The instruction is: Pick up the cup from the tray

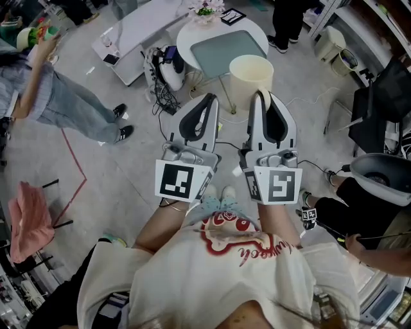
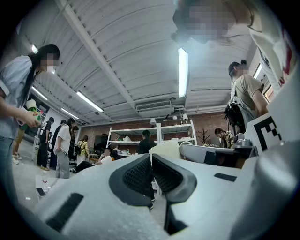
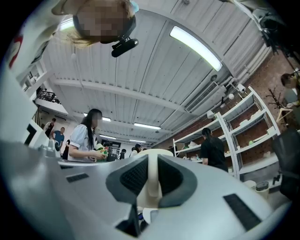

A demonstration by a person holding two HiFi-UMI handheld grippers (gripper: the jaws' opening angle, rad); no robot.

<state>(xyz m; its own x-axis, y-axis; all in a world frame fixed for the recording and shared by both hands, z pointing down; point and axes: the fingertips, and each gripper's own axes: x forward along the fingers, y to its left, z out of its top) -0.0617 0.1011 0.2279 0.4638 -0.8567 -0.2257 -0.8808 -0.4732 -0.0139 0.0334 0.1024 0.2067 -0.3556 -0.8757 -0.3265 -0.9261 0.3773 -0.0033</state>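
In right gripper (image 1: 260, 95): cup (image 1: 251, 74) | upright, mouth up | wall clamped

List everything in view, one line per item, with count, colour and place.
cup: one, cream, held up in front of the round table, wall pinched in the right tool
tray: one, grey-green, on the round table
round table: one, white, beyond the tools
flowers: one bunch, pale with green, far edge of the round table
cables: one tangle, black, floor left of the round table
cloth: one, pink, lower left
bystander: one, blue jeans, standing at left
shelving: one unit, white, by the brick wall
left tool: one, white with dark pads, shut, empty
right tool: one, white with dark pads, shut on the cup
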